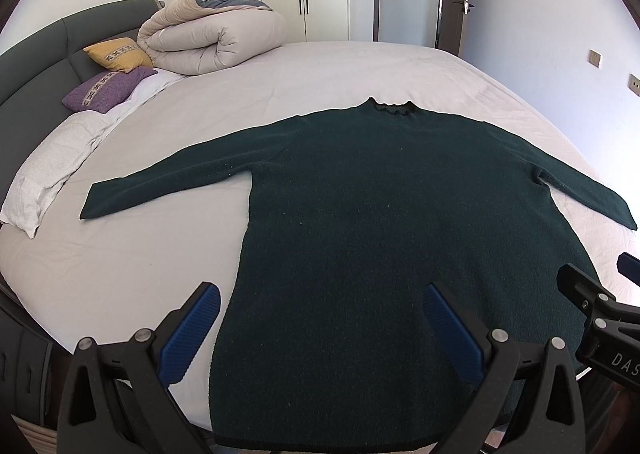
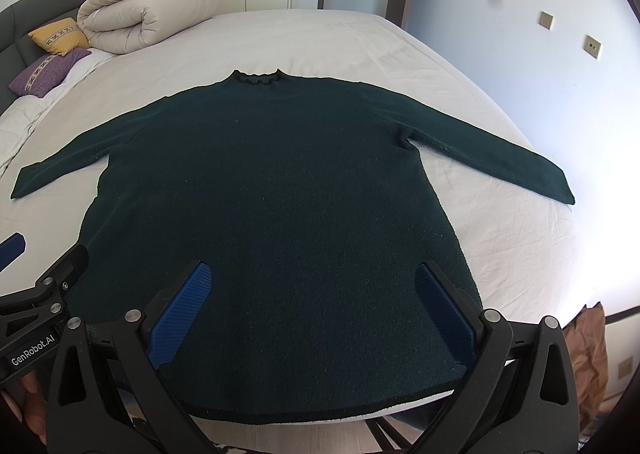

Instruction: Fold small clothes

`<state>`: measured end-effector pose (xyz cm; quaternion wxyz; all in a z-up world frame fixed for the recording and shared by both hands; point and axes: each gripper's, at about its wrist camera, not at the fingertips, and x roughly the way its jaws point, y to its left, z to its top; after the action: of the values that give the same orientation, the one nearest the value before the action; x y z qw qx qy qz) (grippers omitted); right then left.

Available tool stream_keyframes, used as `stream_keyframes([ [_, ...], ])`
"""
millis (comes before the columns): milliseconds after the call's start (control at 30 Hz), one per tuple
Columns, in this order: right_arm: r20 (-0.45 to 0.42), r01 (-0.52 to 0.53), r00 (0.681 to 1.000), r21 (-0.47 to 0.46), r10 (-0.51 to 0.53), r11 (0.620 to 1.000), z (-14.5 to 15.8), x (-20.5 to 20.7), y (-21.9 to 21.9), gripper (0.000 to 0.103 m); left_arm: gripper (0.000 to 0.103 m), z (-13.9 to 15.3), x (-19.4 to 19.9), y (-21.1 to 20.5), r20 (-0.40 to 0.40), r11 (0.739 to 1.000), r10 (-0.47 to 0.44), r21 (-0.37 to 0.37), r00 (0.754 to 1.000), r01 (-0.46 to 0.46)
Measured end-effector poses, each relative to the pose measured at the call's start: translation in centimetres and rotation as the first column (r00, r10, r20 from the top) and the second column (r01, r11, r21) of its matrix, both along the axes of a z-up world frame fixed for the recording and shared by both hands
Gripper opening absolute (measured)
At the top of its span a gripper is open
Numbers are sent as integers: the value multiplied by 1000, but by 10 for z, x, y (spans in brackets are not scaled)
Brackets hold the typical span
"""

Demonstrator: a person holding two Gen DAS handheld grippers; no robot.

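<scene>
Bedroom, pale bed sheet (image 1: 320, 66) as work surface. Dark green sweater (image 1: 360, 214) is laid flat at centre, collar toward 12 o'clock, sleeves spread to 9 and 3 — ready for folding. Left gripper (image 1: 322, 330) and right gripper (image 2: 312, 310) are held wide apart, empty, above the hem at 6 o'clock.

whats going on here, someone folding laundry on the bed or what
A person holds a two-finger gripper in each hand over a dark green sweater spread flat on the bed, both sleeves stretched out to the sides. The left gripper and the right gripper are both open near the hem, gripping nothing. No fold has been made yet. A rolled duvet and two small cushions sit by the headboard.
</scene>
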<state>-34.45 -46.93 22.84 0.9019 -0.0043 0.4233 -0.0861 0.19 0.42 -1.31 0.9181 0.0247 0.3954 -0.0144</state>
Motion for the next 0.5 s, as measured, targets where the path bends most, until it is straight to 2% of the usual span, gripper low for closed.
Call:
stream_keyframes([
  [500, -1, 0, 1000, 2, 0, 1000, 0, 0, 0, 103, 103, -1, -1, 0, -1, 1000, 0, -1, 1000, 0],
])
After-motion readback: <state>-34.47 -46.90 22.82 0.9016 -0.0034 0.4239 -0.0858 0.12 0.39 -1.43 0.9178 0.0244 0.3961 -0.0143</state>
